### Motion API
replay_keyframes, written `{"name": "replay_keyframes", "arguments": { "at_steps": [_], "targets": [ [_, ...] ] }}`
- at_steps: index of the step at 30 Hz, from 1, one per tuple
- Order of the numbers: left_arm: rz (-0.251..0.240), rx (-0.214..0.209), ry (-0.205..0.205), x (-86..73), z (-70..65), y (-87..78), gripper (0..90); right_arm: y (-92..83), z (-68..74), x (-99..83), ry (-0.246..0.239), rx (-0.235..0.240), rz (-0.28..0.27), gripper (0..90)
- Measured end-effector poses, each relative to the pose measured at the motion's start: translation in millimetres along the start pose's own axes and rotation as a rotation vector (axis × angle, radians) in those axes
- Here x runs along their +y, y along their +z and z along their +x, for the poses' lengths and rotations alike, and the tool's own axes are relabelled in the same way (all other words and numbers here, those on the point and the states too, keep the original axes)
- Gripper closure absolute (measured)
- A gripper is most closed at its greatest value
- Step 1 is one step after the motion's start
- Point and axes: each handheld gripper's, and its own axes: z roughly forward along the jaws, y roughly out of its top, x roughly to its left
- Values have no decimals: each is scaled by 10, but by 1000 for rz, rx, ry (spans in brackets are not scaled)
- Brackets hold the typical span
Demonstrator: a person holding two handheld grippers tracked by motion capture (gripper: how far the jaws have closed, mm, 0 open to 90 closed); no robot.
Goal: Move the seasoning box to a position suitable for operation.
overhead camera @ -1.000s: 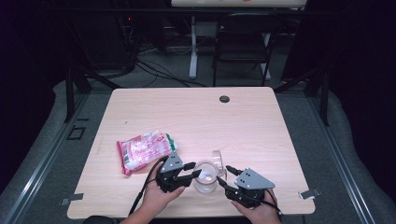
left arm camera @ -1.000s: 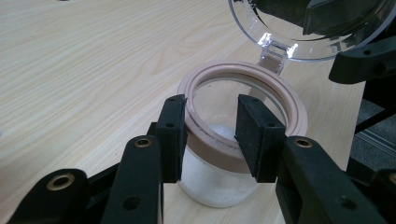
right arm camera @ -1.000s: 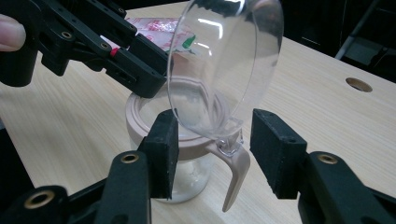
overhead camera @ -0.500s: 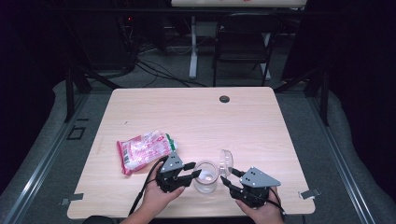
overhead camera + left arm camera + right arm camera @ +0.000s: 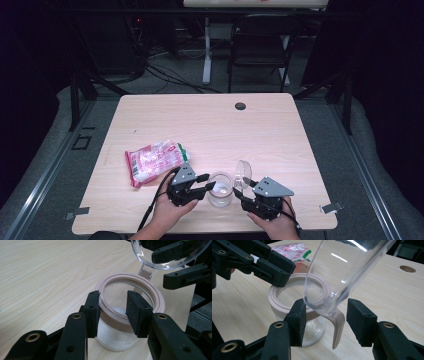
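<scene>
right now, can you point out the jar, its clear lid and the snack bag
jar [image 5: 113,340], left gripper view, on its glass wall below the rim
clear lid [image 5: 342,270], right gripper view, on its see-through dome
snack bag [image 5: 152,161], high view, on its middle

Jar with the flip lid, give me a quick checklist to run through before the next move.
1. Jar held steady: the left gripper pinches the near rim of the jar, one pad outside and one inside. Ok.
2. Mouth uncovered: the lid is tipped up off the rim and hangs by its strap. Ok.
3. Lid released: the right gripper has just been opening its jaws. The lid stands between them, with one pad clearly off it. Contact at the other pad: cannot tell.
4. Jar upright on the table: ok.
5. Snack bag out of the way: it lies apart from the jar. Ok.
</scene>
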Motion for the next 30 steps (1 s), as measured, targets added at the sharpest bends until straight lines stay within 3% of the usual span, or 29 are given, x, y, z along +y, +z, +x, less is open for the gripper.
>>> {"name": "replay_keyframes", "arguments": {
  "at_steps": [5,16,22,25,30],
  "targets": [
    [0,0,0,-1,0,0,638,41,7,10,6,-23,2,541],
    [-9,-11,-3,6,19,-13,594,65,-20,12,14,-17,17,601],
    [-34,4,-8,19,49,-73,572,38,-86,-1,54,8,20,654],
    [-33,7,-13,12,63,-82,573,28,-113,-5,77,8,13,648],
    [-26,10,-14,2,61,-68,572,45,-119,-3,117,16,-19,545]
  ]
}}
